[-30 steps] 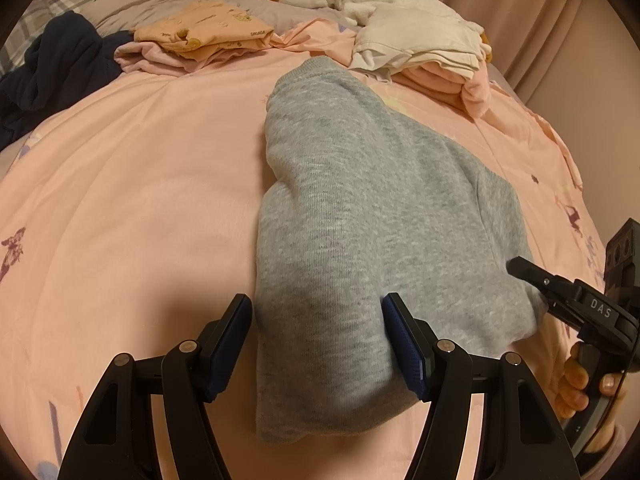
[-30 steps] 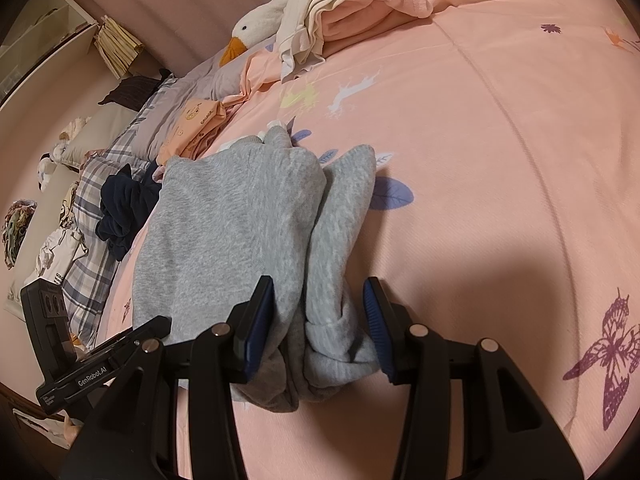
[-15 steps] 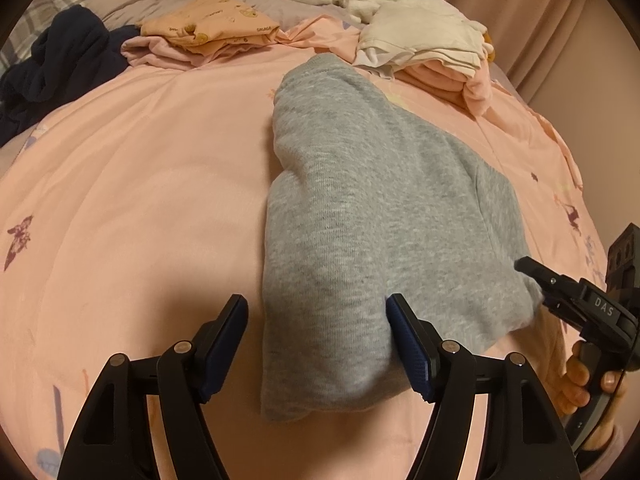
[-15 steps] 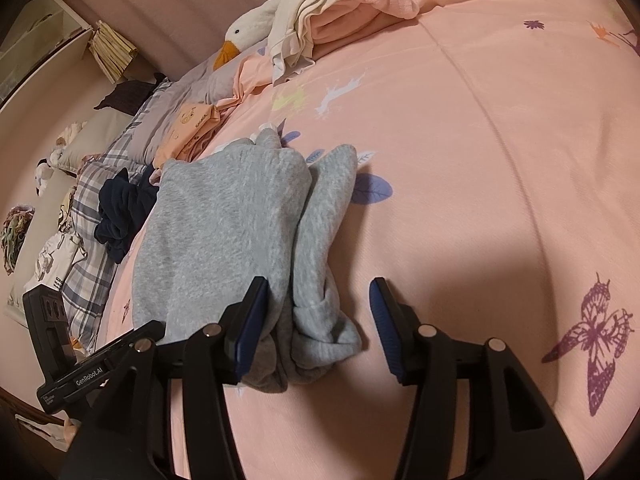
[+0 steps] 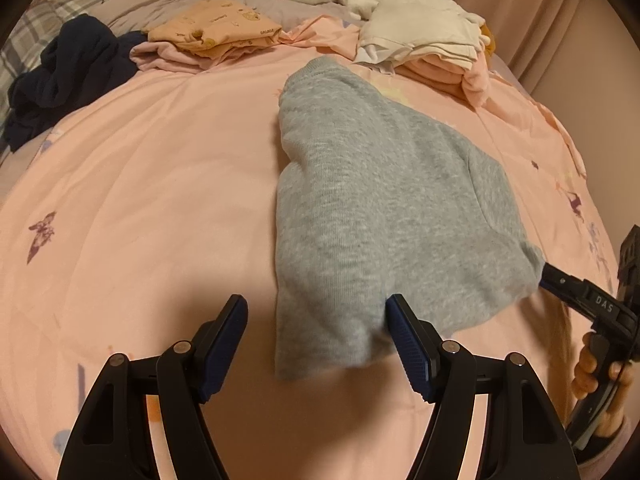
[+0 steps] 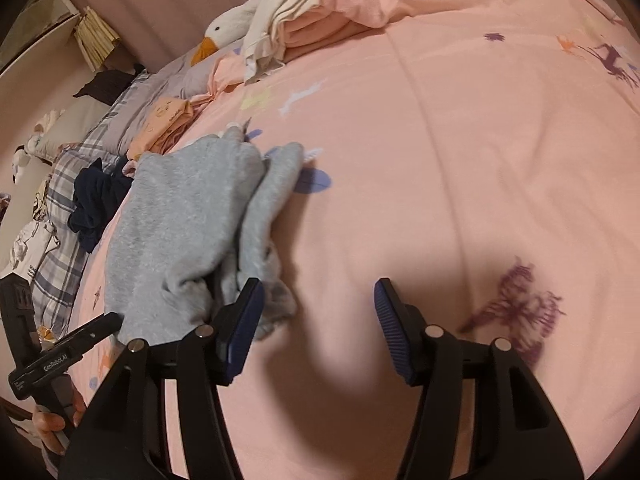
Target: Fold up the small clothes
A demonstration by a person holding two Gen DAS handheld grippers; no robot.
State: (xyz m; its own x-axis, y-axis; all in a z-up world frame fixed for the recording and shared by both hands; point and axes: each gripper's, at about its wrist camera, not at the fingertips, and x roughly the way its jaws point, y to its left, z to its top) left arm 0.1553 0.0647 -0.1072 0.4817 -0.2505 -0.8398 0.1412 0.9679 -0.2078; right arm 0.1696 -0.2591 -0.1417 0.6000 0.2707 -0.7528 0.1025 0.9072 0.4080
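Grey sweatshirt [image 5: 384,208] lies folded lengthwise on the pink bed cover [image 5: 160,200], mid-bed, hem end near me. My left gripper [image 5: 316,332] stands with jaws wide, straddling the near left corner; pads not pressing. My right gripper [image 6: 316,320] has jaws opening, nothing between them; the sleeve bundle sits just left of its left pad. Judgement: thick fleece, soft, light, limp, not slippery, slumps when lifted. Best hold: both near corners, pinching through all layers, then carry toward far end.
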